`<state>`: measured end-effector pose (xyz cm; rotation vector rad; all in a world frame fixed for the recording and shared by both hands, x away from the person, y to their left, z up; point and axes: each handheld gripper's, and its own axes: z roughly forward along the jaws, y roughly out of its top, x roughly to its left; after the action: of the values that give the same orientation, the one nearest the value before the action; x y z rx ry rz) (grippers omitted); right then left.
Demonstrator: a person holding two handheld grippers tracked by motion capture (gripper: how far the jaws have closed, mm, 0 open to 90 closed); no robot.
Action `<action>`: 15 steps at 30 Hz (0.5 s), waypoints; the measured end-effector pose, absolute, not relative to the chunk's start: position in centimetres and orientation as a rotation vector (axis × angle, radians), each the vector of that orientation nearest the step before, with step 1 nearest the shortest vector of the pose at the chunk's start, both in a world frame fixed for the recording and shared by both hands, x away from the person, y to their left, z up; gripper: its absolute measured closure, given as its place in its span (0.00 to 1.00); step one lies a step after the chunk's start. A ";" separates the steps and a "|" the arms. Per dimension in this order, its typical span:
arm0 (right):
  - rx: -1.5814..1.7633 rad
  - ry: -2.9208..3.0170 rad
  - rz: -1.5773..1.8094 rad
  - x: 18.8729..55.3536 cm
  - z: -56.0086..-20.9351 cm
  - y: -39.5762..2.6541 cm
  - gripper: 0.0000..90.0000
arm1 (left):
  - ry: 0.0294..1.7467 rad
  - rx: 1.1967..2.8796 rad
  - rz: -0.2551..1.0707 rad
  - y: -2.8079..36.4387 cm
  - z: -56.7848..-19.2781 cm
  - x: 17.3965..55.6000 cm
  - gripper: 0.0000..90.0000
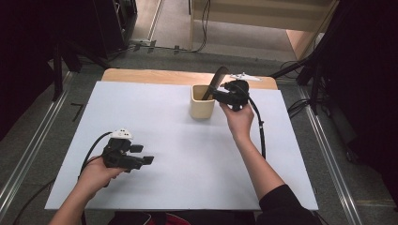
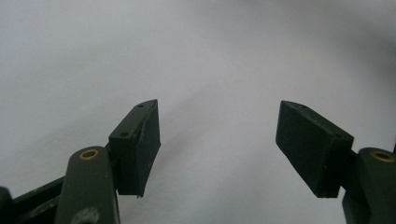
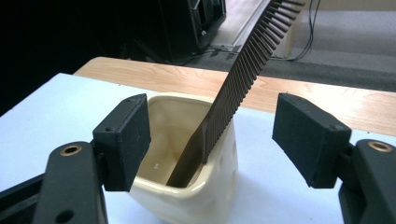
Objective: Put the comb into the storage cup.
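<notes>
Both grippers are released: the right gripper (image 3: 212, 140) hangs by the comb (image 3: 243, 70) leaning in the far cup (image 3: 205, 196), the left gripper (image 2: 217, 144) over the near-left table (image 2: 210, 56).

Left tool (image 1: 149, 160) lies low, jaws apart; right tool (image 1: 217, 95) reaches forward, jaws wide.

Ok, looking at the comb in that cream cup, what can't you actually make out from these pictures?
- Comb: its top end is cut off by the upper edge of the right gripper view; its foot is hidden inside the cup.
- Cup: its base is cut off by the bottom edge of that view.
- High view: the right gripper covers part of the comb, too small to count teeth.
- Left gripper: only white table sheet behind it, blurred.
</notes>
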<state>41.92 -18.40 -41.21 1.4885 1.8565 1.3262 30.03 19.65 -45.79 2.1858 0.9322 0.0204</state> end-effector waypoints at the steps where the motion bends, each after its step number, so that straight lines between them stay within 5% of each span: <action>1: 1.485 1.856 1.329 41.7 -41.2 -18.5 0.29 | 0.935 2.179 0.018 19.7 -45.8 30.1 0.35; 15: 1.437 1.925 1.329 39.2 -41.6 -19.0 0.27 | 0.921 2.174 0.021 19.9 -45.5 30.6 0.35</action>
<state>39.20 -19.02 -41.63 1.4367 1.9255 1.3286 30.55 19.93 -45.53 2.1738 0.9207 0.0210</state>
